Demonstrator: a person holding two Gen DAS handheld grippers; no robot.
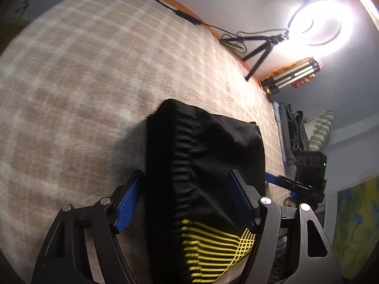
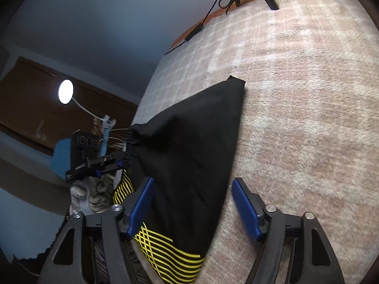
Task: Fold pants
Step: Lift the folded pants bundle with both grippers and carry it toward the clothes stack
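- Bed cover (image 1: 83, 82) – fuzzy beige-and-white check, fills most of both views.
- pants (image 1: 208, 156) – black, smooth fabric, gathered elastic band, yellow stripes at bottom; folded wedge at frame centre.
- left gripper (image 1: 187, 198) – blue ribbed pads wide apart, pants between, grip unclear.
- right gripper (image 2: 193, 203) – pads wide, straddling the pants' edge, not pinching.

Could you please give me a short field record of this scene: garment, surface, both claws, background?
garment: black fabric pants with yellow line pattern, partly folded, lying on the surface
surface: beige checked woven blanket
left claw: open, blue pads either side of the gathered waistband
right claw: open, straddling the pants' edge
background: lit white ring light on black tripod
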